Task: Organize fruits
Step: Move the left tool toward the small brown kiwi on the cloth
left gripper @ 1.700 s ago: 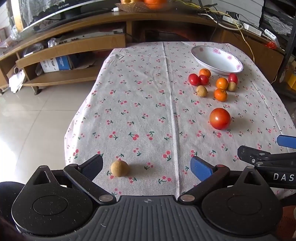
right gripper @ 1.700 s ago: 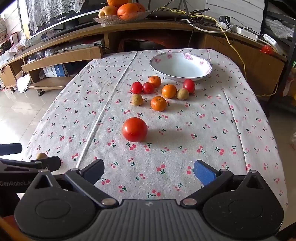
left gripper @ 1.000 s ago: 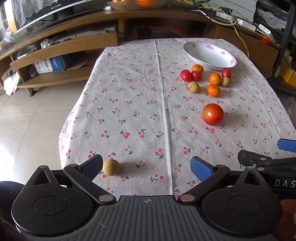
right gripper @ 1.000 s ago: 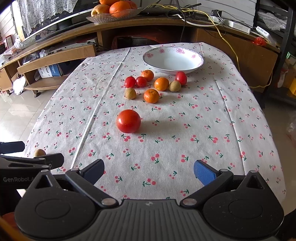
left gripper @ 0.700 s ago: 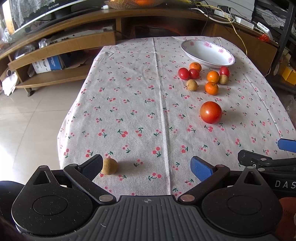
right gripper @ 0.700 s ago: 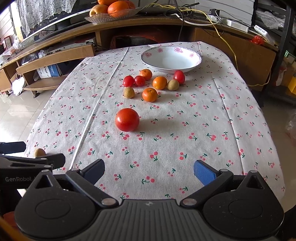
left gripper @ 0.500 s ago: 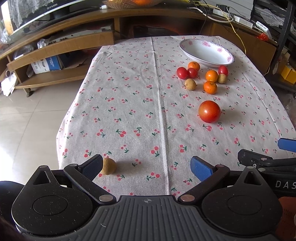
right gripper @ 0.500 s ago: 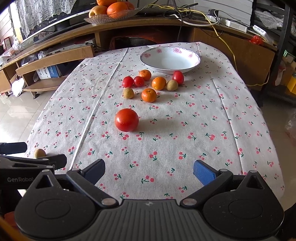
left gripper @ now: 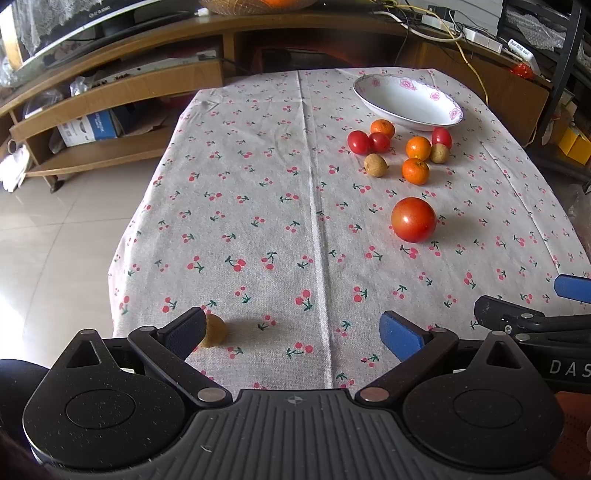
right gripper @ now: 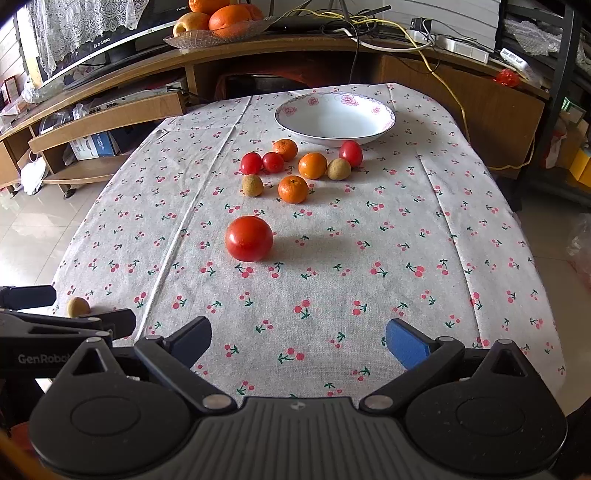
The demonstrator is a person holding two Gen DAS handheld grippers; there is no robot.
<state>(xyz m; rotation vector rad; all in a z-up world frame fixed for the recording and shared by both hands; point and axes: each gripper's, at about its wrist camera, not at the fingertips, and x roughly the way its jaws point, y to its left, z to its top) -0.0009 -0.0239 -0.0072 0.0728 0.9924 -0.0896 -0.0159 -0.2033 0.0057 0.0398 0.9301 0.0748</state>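
Observation:
A big red tomato (left gripper: 413,219) (right gripper: 249,238) lies alone mid-table on the cherry-print cloth. Behind it sit small tomatoes (right gripper: 251,163), oranges (right gripper: 293,189) and brown longan-like fruits (right gripper: 252,185), in front of an empty white bowl (left gripper: 408,101) (right gripper: 334,117). One lone brown fruit (left gripper: 215,329) (right gripper: 77,306) rests near the table's front left edge, just inside the left finger of my left gripper (left gripper: 293,330), which is open and holds nothing. My right gripper (right gripper: 298,341) is open too, above bare cloth at the front edge.
The right gripper's fingertips (left gripper: 517,314) show at the right of the left wrist view. A wooden TV stand (right gripper: 110,107) with a fruit dish (right gripper: 218,31) stands behind the table. Tiled floor (left gripper: 44,236) lies to the left; cables and shelves are at the right.
Both grippers have drawn back and risen slightly, so the table looks farther away. The lone brown fruit now sits partly behind the left finger. No fruit has moved.

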